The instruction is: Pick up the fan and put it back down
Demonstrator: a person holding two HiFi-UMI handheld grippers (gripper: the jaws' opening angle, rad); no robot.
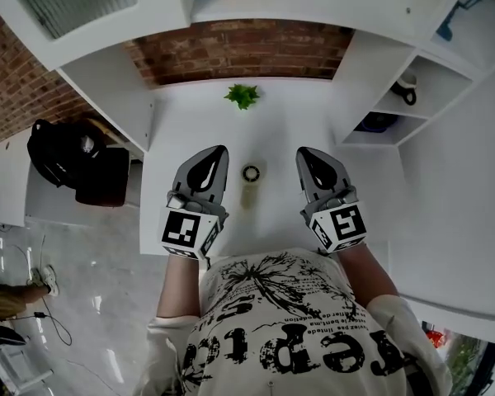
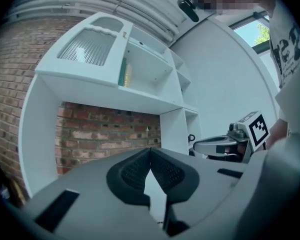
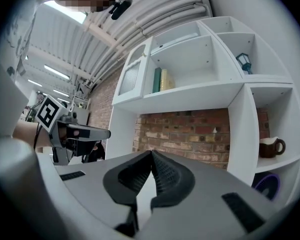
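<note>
A black bag (image 1: 70, 162) sits on the low side surface off the left edge of the bench (image 1: 290, 126).

The left tool (image 1: 214, 160) is held over the near half of the bench, a little left of the middle. Its jaws are pressed together with nothing between them, and the left gripper view (image 2: 150, 151) shows this plainly.

The fan (image 1: 250, 185) rests on the bench between the two tools, near the middle, and neither tool touches it. Its ring-shaped head points toward the far edge. I cannot tell whether it stands or lies flat.

A small green plant (image 1: 242, 96) sits at the middle of the far edge, well apart from the fan.

The right tool (image 1: 308, 160) mirrors the left on the other side of the fan. It is also closed narrow and empty, as the right gripper view (image 3: 151, 154) confirms.

A mug (image 3: 271, 147) stands in a shelf compartment beyond the right edge.

Nothing is gripped, so any lift would start fresh. I would open one tool wide and lower it over the fan's pale body below the head. It should close square across the body, lift straight up, and set the fan down on the same bare patch, clear of the plant.

There are two tools, one fan, one plant, one mug and one bag.
</note>
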